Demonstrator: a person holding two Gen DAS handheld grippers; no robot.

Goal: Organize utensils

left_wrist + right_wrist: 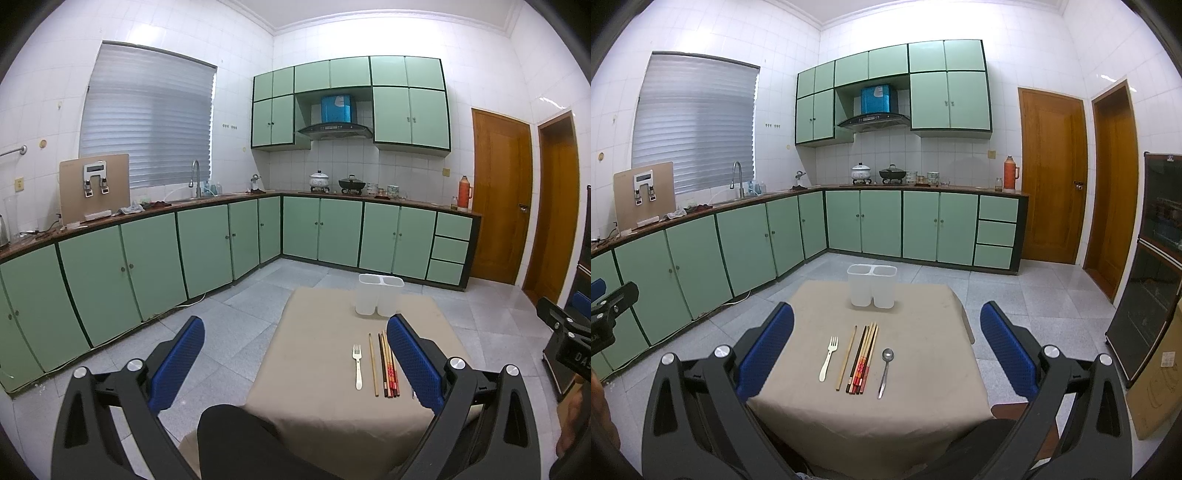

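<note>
Green cabinets and white tiled walls are seen behind a small table covered with a beige cloth, set on a grey tiled floor. On the cloth, a row of utensils is laid out side by side: a white fork at the left, a single pale chopstick just beside it, a bundle of chopsticks with red patterned ends, and a metal spoon at the right. A white two-compartment holder is stood upright at the far edge of the table, apart from the row; its compartments appear empty, though their bottoms cannot be seen. The left gripper and the right gripper are both held above the near side with blue-padded jaws spread wide, nothing between them.
</note>
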